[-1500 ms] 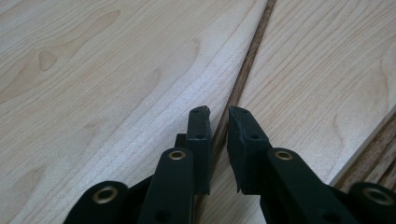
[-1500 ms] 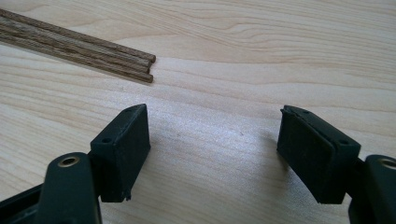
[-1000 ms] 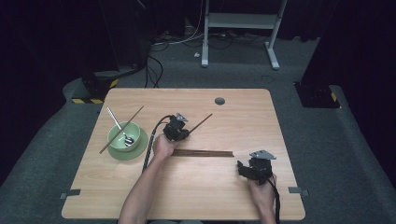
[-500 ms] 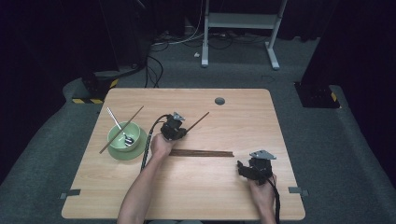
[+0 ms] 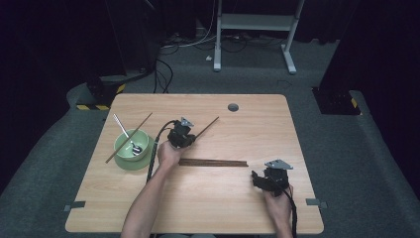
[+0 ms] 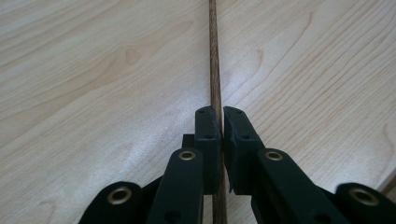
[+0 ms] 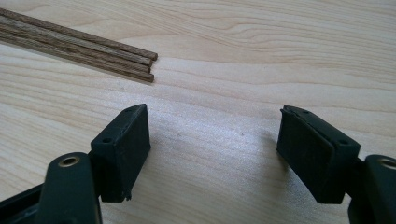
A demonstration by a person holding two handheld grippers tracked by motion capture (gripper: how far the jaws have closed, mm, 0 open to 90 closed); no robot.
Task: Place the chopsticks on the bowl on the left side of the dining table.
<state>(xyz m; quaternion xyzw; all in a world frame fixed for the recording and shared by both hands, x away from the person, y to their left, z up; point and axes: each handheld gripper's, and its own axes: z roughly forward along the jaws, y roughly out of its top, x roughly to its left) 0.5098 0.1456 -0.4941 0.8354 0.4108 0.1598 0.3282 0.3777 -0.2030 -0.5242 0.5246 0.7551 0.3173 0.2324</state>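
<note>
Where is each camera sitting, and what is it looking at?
High view: above the person's side, looking forward and down on the table; both forearms, left gripper and right gripper show, plus the bowl.
Left gripper view: rides the left gripper, looking along its jaws shut on a chopstick.
Right gripper view: rides the right gripper, jaws open over bare wood, facing the chopstick bundle.
Shared: the high view also shows the held chopstick and the bundle.
</note>
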